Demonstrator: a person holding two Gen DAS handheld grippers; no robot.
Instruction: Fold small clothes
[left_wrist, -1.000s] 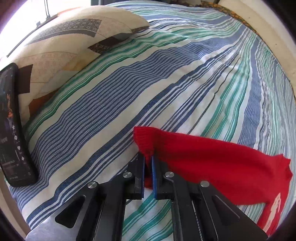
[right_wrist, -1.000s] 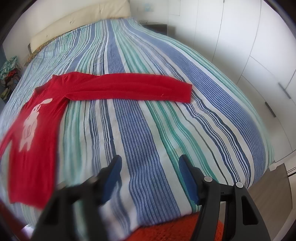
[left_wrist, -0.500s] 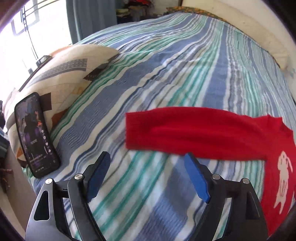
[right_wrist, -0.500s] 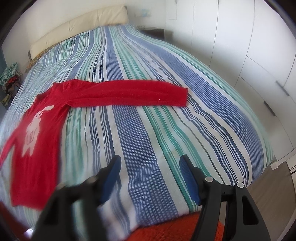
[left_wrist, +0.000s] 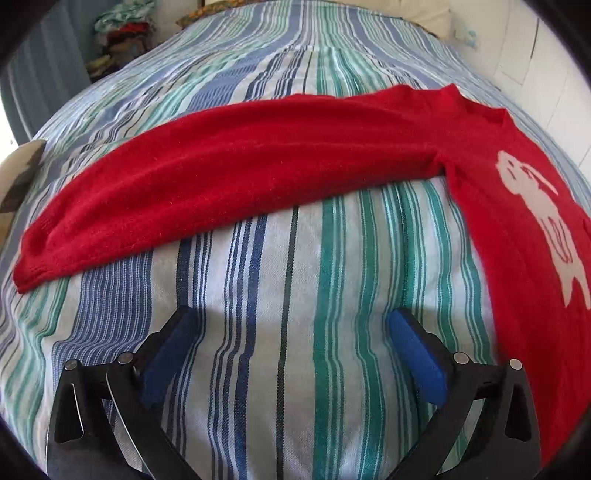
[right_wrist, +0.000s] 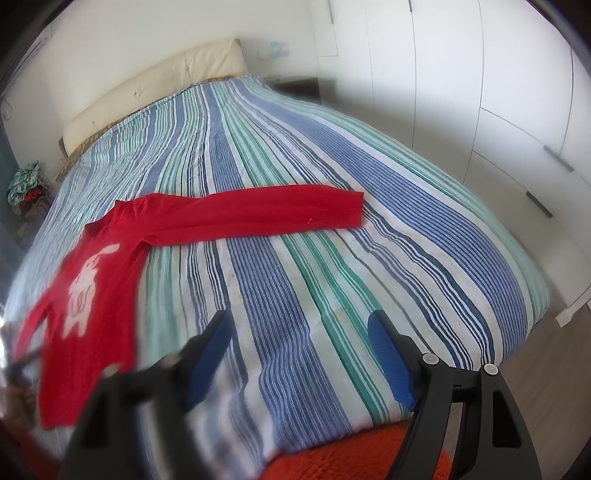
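A red sweater (left_wrist: 280, 162) lies flat on the striped bed (left_wrist: 295, 332), both sleeves stretched out sideways and a white animal figure (right_wrist: 86, 284) on its chest. The left hand-held gripper (left_wrist: 291, 347) hangs over bare bedcover just short of the left sleeve (left_wrist: 192, 184), its jaws opening wide with nothing between them. The right hand-held gripper (right_wrist: 299, 350) is also opening over bare stripes, empty, well apart from the right sleeve (right_wrist: 266, 214).

The step in hand looks like folding a sleeve in. It would go best by pinching each sleeve near its cuff and laying it straight across the chest, keeping the knit smooth.

The left view shows the knit's texture and the near sleeve's cuff (left_wrist: 33, 266); only the right view shows the whole garment, the headboard (right_wrist: 155, 85) and the wardrobe doors (right_wrist: 480, 110).
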